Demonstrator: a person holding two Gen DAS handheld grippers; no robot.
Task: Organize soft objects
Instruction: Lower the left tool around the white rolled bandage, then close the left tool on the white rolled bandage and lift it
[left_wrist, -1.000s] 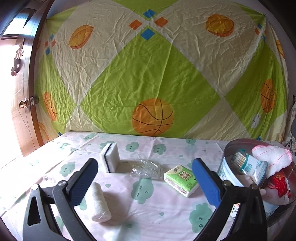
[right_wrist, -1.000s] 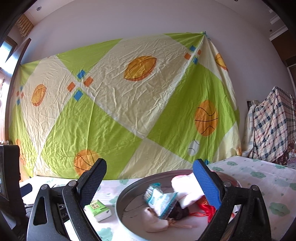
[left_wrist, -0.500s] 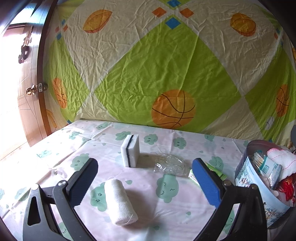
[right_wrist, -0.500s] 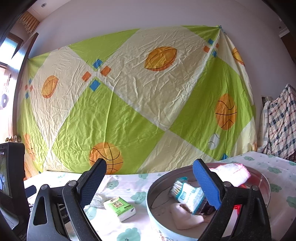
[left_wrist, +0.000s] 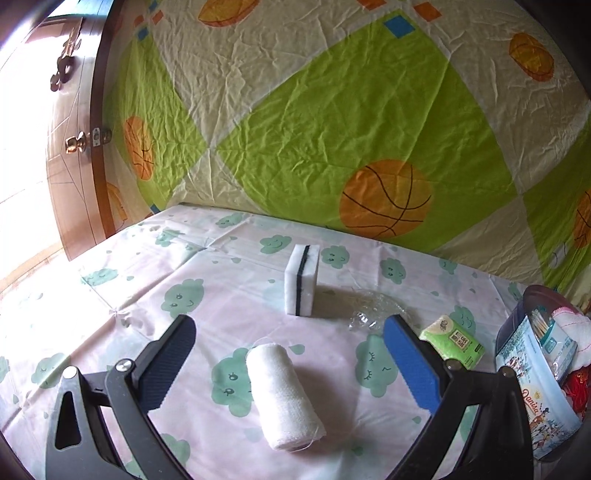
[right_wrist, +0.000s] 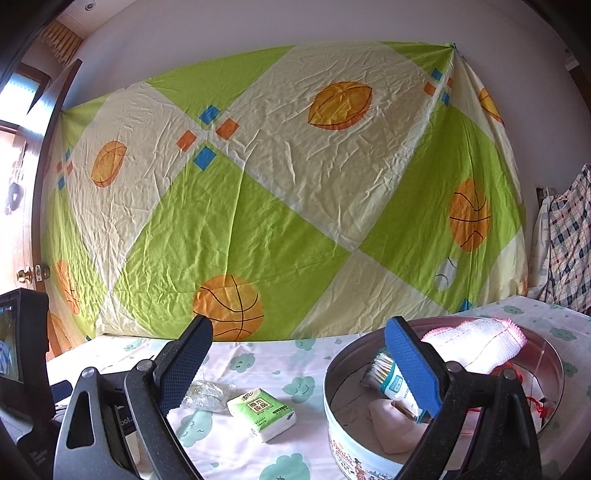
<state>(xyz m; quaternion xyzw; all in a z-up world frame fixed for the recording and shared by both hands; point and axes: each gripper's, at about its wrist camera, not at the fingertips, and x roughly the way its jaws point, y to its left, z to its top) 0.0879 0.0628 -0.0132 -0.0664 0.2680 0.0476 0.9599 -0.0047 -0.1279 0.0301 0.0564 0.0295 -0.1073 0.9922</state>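
Hovering my left tongs (left_wrist: 286, 356) wide open w/ the gauze roll (left_wrist: 282, 397) lying between them on the counter (left_wrist: 110, 295); sponge (left_wrist: 302, 280) beyond, tissue pack (left_wrist: 454, 341) right. Right tongs (right_wrist: 299, 360) wide, empty, by the tin (right_wrist: 369, 454).

Tissue pack (right_wrist: 261, 413) beside round tin (right_wrist: 354, 448)

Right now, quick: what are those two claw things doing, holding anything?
Left gripper: open, holding nothing; a gauze roll lies on the table between its fingers.
Right gripper: open, holding nothing.
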